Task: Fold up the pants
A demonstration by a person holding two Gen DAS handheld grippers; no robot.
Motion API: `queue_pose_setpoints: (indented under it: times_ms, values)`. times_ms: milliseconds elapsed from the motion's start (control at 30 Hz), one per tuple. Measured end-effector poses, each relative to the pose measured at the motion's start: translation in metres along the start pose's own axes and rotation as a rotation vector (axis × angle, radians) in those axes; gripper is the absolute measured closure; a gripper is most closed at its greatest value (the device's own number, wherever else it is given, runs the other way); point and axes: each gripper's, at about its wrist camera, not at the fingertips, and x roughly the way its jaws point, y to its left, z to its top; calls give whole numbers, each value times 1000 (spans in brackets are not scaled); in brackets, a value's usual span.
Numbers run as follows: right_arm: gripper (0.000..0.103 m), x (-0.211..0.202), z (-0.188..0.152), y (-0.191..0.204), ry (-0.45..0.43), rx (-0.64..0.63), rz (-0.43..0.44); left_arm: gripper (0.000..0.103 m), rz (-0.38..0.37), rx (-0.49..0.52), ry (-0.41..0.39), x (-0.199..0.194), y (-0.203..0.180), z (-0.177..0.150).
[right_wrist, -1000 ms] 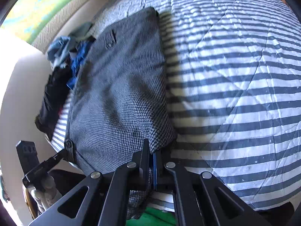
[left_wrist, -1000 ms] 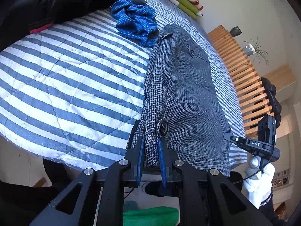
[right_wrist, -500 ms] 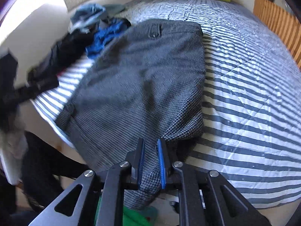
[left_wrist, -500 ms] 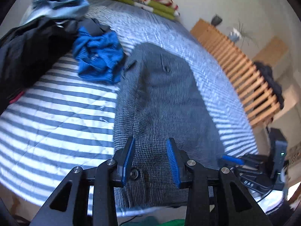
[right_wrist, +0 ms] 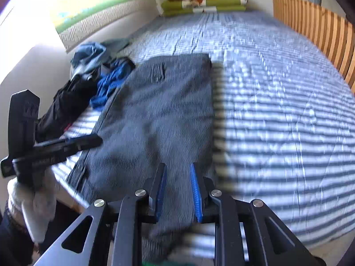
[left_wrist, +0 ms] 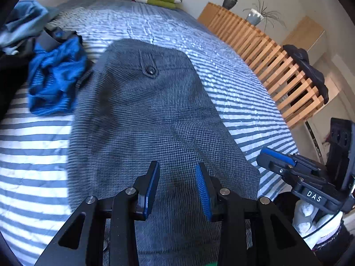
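Both claws, left claw [left_wrist: 177, 186] and right claw [right_wrist: 177, 188], have just been opening, released above the pants [left_wrist: 144, 115]; the overhanging end could slide off the bed [left_wrist: 33, 155].

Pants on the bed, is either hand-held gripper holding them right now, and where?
Neither: left hand-held gripper and right are open above the pants.

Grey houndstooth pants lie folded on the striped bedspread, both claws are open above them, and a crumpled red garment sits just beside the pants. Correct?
Not quite: the crumpled garment beside the pants is blue, as the left wrist view shows. The rest holds: bedspread, left claw and right claw open.
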Motion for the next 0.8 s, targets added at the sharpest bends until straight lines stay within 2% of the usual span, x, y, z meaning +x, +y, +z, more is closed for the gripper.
queue_pose_setpoints:
  times_ms: [67,133,200,267,367,433,467,500,567,633,800]
  values:
    - [83,13,4,2,13,-4,-5,67,11,6,61,25,3,-3]
    - [83,34,7,1,75,7,31,69,41,9,118,44,10,-10]
    - [80,52,4,-4,174,20,63,69,31,17,113,40,13,-10]
    - [80,71,-3,-9,274,-4,56,69,23,-4,90,20,18,-5]
    - [81,60,4,-8,290,-70,74,65,24,-1,13,-22,31,9]
    - [80,43,18,-15,240,-59,104,57,48,-29,-21,-40,47,24]
    - [71,35,26,-20,202,-48,104,49,57,-55,-29,-46,58,32]
    - [52,28,37,-27,157,-29,87,44,62,-78,-29,-48,68,38]
    - [38,25,52,-39,105,4,74,43,60,-110,-4,-43,85,50]
    - [38,34,64,-51,103,42,90,43,46,-124,37,-32,102,61]
    - [38,71,76,-76,173,126,144,41,12,-173,124,6,125,67]
